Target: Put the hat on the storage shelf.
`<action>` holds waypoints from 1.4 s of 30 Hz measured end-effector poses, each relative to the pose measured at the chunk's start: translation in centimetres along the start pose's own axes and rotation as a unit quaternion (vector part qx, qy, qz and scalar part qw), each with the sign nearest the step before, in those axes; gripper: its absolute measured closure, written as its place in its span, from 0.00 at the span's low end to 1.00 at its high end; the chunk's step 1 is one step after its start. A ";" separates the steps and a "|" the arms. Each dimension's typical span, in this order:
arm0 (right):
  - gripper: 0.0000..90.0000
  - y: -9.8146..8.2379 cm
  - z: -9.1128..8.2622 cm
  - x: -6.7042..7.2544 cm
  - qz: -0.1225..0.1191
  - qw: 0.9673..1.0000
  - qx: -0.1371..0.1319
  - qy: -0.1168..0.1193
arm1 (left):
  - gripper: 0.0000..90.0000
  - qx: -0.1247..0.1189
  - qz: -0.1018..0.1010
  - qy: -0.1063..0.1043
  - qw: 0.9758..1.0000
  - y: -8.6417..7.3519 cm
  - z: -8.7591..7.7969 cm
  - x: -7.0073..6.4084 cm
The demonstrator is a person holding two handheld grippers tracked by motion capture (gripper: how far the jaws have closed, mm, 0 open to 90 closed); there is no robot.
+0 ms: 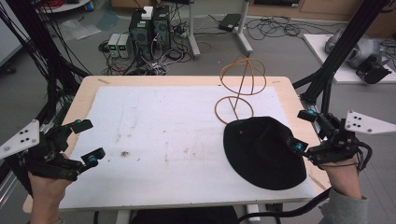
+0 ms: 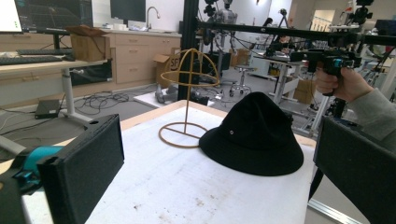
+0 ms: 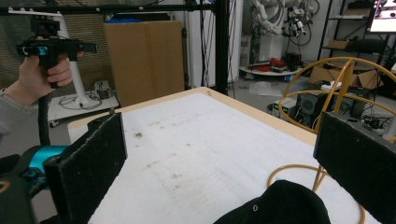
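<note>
A black brimmed hat (image 1: 264, 151) lies crown up on the white mat at the right, also in the left gripper view (image 2: 252, 135) and, at the bottom edge, in the right gripper view (image 3: 275, 205). Just behind it stands a yellow wire hat stand (image 1: 242, 86) (image 2: 189, 93) (image 3: 327, 98), bare. My right gripper (image 1: 303, 130) hovers open at the hat's right brim, jaws wide, nothing between them. My left gripper (image 1: 86, 140) is open at the table's left edge, far from the hat.
The white mat (image 1: 163, 140) covers most of the wooden table (image 1: 84, 88). Black frame posts (image 1: 336, 51) rise at both table sides. Behind the table, computers (image 1: 149, 28) and cables lie on the floor.
</note>
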State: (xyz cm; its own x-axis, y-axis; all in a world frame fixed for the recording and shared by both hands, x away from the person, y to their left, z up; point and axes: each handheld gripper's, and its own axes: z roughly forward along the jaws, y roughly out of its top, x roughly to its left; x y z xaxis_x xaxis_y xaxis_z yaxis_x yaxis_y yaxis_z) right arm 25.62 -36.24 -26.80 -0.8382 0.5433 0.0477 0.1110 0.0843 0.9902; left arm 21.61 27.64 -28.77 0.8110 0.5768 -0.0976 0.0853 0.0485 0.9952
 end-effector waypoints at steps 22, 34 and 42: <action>0.02 -0.7 -1.0 -1.3 -0.002 0.999 0.023 -0.025 | 0.02 0.007 -0.003 -0.004 1.000 0.0 1.1 0.3; 0.02 -1.8 1.0 -3.4 -0.012 0.998 0.069 -0.007 | 0.02 0.010 -0.002 0.003 1.000 -0.1 0.9 0.1; 0.02 -1.6 2.3 -4.8 -0.007 0.995 0.102 -0.003 | 0.02 0.013 -0.004 0.004 1.000 -0.2 0.8 0.1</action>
State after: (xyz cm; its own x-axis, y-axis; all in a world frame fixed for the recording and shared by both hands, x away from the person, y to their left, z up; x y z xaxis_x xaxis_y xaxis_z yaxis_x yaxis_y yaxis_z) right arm 30.72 -37.02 -28.89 -0.8372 0.5458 0.0336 0.2065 0.2588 0.9436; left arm 22.16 27.05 -29.00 0.8051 0.5838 -0.1045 0.1059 0.0318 0.9939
